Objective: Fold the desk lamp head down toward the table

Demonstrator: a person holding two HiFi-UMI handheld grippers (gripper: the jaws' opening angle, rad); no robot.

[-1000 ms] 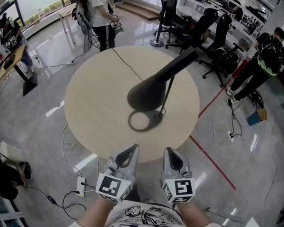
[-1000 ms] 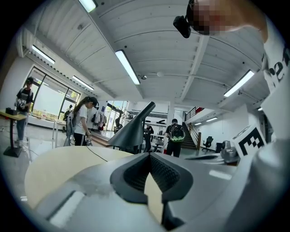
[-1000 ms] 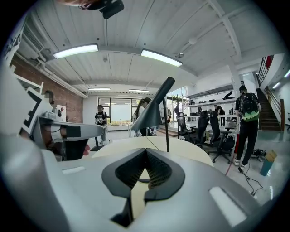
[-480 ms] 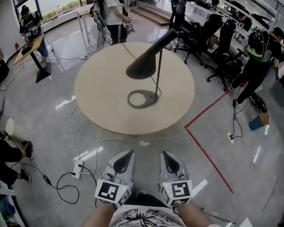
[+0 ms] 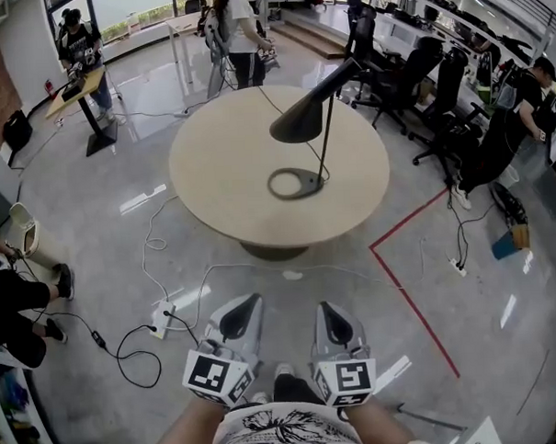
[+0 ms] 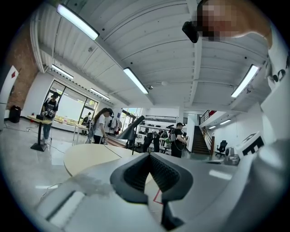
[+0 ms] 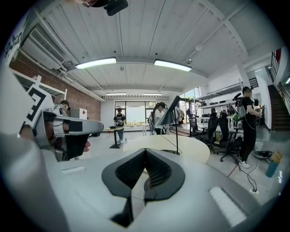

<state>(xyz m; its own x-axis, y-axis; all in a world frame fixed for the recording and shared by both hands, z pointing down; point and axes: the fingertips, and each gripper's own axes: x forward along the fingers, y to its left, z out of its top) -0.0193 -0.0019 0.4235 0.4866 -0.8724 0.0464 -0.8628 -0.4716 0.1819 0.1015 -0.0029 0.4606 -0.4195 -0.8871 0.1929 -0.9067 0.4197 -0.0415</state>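
Stepped well back from the lamp (image 5: pixel 315 132) over the last second. Seen upright toward the right of the table (image 5: pixel 211 173), with head (image 5: pixel 303 121) raised above the ring base (image 5: pixel 295 183), not folded down. Holding left gripper (image 5: pixel 247 303) and right gripper (image 5: pixel 326 307) low by the body, over the floor, fingers together on each and gripping nothing. Probably no fold under way; would need to close in again first.

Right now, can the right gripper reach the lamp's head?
Probably not. The right gripper hangs close to the person's body, with open floor between it and the table. Nothing blocks the lamp's head; it just looks too far.
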